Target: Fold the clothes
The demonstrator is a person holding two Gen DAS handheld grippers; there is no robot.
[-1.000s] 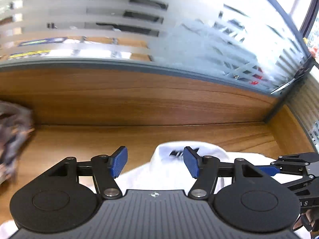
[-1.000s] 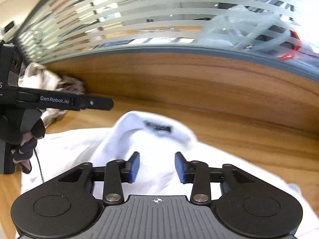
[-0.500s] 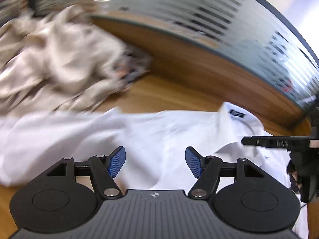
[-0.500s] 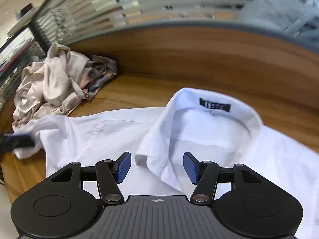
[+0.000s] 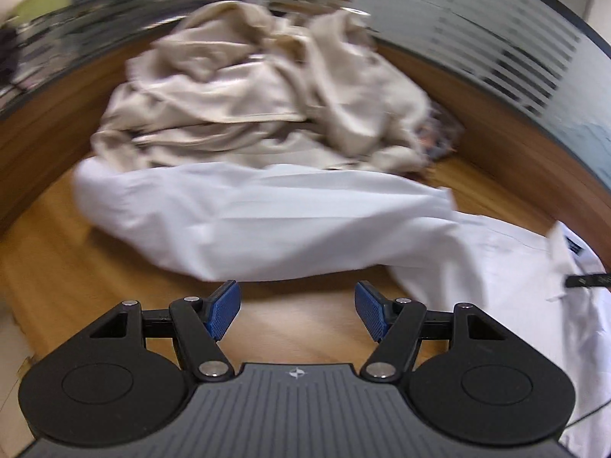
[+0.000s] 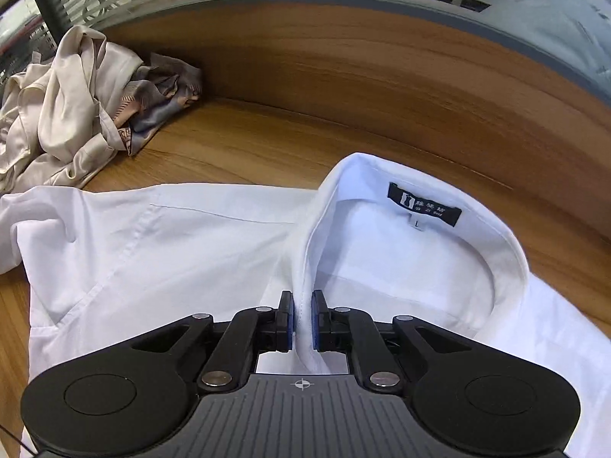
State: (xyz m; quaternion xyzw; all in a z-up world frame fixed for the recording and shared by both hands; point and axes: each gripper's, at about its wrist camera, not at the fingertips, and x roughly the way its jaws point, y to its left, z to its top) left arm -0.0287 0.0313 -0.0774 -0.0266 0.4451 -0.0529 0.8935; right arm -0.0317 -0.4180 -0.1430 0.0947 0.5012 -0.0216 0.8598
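A white collared shirt point(image 6: 183, 244) lies spread on the wooden table, its collar and black label point(image 6: 424, 206) facing me. My right gripper point(image 6: 303, 316) is shut on the left edge of the collar. In the left wrist view the shirt's sleeve point(image 5: 259, 217) lies bunched in front of my left gripper point(image 5: 298, 309), which is open and empty just above bare table. The right gripper's tip shows at the right edge of that view point(image 5: 588, 280).
A crumpled beige garment point(image 5: 259, 91) is heaped behind the sleeve, also seen at the left of the right wrist view point(image 6: 57, 103), with a patterned cloth point(image 6: 160, 95) beside it. A wooden wall panel point(image 6: 382, 76) with frosted glass above rims the table point(image 6: 248, 141).
My right gripper has closed on the shirt collar. My left gripper has swung left, from the collar area to the sleeve and the beige pile, staying open.
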